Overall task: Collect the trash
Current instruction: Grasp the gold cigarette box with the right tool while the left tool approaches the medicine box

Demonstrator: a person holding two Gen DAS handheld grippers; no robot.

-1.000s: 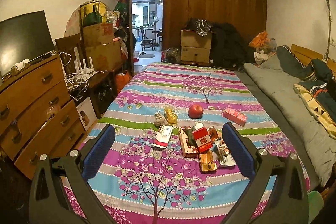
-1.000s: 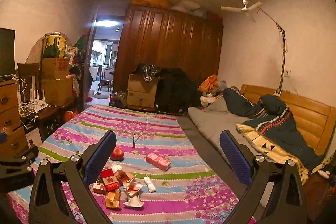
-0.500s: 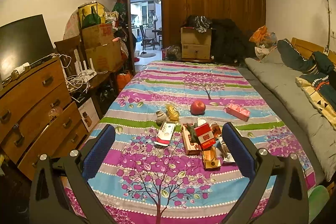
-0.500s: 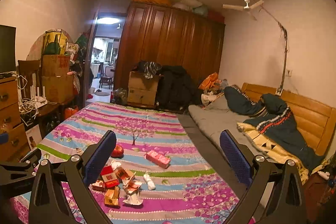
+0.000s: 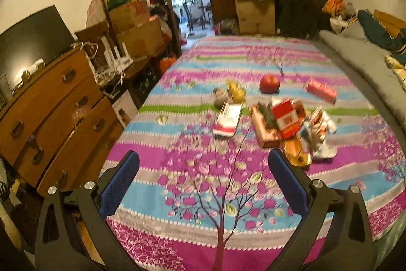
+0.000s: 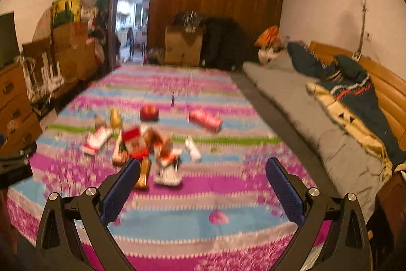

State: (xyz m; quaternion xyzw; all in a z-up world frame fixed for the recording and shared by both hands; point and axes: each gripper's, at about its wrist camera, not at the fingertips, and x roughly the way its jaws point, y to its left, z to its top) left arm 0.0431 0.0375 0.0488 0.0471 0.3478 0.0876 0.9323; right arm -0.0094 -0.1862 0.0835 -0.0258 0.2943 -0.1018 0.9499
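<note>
Left wrist view: trash pile [image 5: 284, 126] lies ahead-right of your left gripper [image 5: 203, 179]; both grippers' jaws spread, empty; right gripper [image 6: 203, 184] nearer

Left gripper [image 5: 203, 177]: jaws spread wide, blue pads [image 5: 119, 184] facing inward, nothing between them. Held low, pointing forward, free of contact. Right gripper [image 6: 203, 182]: jaws likewise spread wide, blue pads [image 6: 284, 192] empty, pointing forward, free of contact. Right view motion-blurred. No hand or sleeve visible in either view.
</note>
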